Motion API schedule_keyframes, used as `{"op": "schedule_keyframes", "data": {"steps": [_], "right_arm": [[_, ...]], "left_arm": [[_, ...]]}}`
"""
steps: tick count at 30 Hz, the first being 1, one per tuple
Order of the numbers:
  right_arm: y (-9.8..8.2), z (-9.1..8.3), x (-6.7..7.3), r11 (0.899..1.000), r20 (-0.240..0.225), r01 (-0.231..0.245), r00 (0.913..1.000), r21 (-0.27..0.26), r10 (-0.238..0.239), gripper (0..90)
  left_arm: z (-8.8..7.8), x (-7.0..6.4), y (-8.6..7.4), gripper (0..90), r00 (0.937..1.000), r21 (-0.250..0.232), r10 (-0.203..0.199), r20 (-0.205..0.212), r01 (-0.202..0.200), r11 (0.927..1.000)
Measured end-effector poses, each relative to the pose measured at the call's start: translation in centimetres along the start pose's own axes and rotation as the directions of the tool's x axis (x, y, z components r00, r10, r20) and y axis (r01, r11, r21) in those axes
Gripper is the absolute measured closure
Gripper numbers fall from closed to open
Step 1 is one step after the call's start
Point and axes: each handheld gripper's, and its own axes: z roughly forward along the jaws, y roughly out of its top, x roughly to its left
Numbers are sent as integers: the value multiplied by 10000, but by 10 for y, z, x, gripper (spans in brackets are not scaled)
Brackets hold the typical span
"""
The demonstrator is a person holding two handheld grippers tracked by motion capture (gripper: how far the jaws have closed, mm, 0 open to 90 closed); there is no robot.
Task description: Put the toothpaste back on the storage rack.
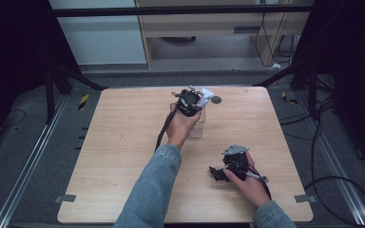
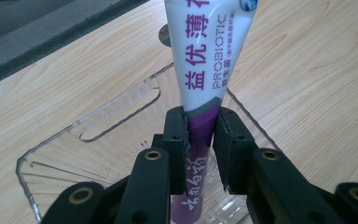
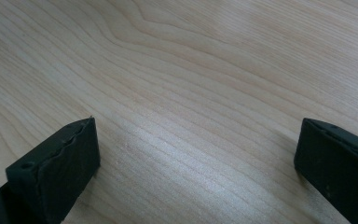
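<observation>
Left tool (image 2: 200, 135) is clamped on a tube (image 2: 204, 79), its pads pinching the purple lower part, the white upper part pointing away over a clear bin (image 2: 121, 100). Its own view reads "PROBIOTIC" beside Chinese characters on the white part. From the high view the writing is too small to read, but that tool (image 1: 193, 100) hangs over the bin (image 1: 197, 127) near the table's (image 1: 123, 142) far edge. Right tool (image 1: 217, 173) rests nearer the person, right of the bin; its own view shows the jaws wide apart over bare wood.
</observation>
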Motion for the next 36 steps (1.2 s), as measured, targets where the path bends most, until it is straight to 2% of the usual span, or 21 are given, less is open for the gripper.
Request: {"op": "schedule_keyframes", "data": {"steps": [10, 21, 24, 36], "right_arm": [[0, 0, 0, 10000, -3, 40, 10000, 8, -40, 4], [0, 0, 0, 10000, 10, 36, 10000, 15, -36, 4], [0, 0, 0, 10000, -1, 39, 10000, 7, -39, 4], [0, 0, 0, 10000, 2, 5, 10000, -1, -5, 4]], "left_arm": [[-3, 6, 0, 743, 9998, -146, -212, 10, 212, 9997], [-3, 6, -1, 741, 9999, -172, -113, 40, 113, 9998], [-4, 6, -1, 720, 9999, -272, -70, 77, 72, 9996], [-5, 3, -1, 615, 9996, -421, 205, -194, -213, 9989]]}}
